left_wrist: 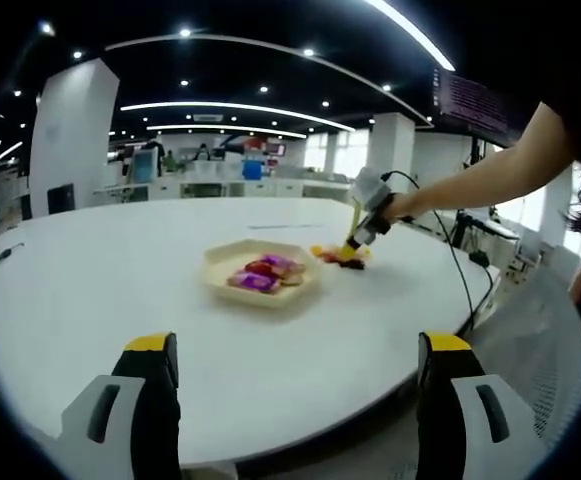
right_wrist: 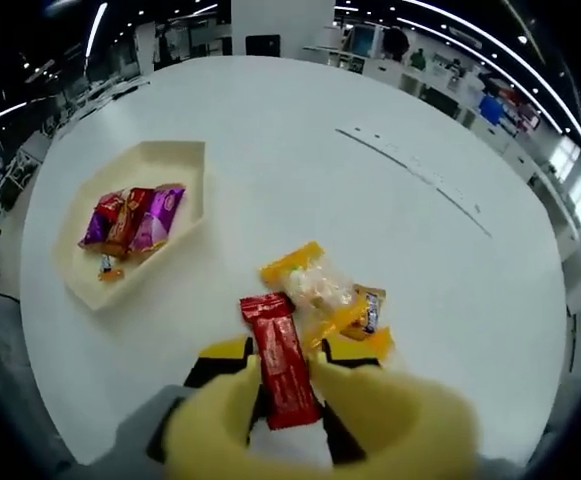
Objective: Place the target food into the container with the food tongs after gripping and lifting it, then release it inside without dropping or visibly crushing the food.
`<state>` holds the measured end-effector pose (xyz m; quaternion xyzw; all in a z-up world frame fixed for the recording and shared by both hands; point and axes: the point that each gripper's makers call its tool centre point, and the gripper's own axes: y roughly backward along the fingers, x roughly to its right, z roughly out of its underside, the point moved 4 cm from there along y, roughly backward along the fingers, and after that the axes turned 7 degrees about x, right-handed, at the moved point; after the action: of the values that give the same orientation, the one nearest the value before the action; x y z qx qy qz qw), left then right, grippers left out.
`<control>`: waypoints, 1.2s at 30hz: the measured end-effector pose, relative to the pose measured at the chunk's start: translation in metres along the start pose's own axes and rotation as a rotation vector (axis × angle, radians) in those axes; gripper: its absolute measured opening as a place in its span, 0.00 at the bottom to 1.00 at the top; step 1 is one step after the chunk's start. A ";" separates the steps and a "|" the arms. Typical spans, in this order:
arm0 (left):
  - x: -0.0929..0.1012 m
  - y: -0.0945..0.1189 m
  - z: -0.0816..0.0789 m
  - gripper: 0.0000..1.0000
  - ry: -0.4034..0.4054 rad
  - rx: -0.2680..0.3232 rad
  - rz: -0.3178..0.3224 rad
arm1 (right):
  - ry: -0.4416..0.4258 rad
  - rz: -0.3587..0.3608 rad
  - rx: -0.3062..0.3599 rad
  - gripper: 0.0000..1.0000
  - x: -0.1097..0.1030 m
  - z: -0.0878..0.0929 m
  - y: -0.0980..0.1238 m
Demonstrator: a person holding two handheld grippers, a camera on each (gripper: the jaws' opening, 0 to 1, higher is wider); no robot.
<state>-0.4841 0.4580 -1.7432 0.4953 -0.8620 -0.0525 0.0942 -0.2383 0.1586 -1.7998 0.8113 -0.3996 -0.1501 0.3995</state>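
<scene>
A cream hexagonal tray (left_wrist: 232, 258) (right_wrist: 183, 160) sits mid-table with purple and red wrapped snacks (left_wrist: 262, 274) (right_wrist: 130, 220) in it. To its right lies a small pile of loose snacks (left_wrist: 342, 255). In the right gripper view, a clear packet with yellow ends (right_wrist: 310, 283) and small orange packets (right_wrist: 370, 310) rest on the table. My right gripper (left_wrist: 370, 205) (right_wrist: 292, 356) is shut on yellow food tongs (right_wrist: 390, 415), whose arms press both sides of a red packet (right_wrist: 280, 372). My left gripper (left_wrist: 300, 350) hangs open over the near table edge, holding nothing.
The table (left_wrist: 90, 290) is big, round and white, with its edge close below my left jaws. A person's arm (left_wrist: 480, 180) reaches in from the right. A black cable (left_wrist: 467, 280) trails off the table's right side. Office desks stand far behind.
</scene>
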 end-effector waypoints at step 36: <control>0.001 0.001 0.000 0.95 -0.008 0.007 0.012 | 0.011 -0.013 0.033 0.24 -0.006 -0.028 0.029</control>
<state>-0.4856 0.4575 -1.7431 0.4902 -0.8656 -0.0507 0.0892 -0.2415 0.1678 -1.7603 0.8212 -0.3944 -0.1416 0.3875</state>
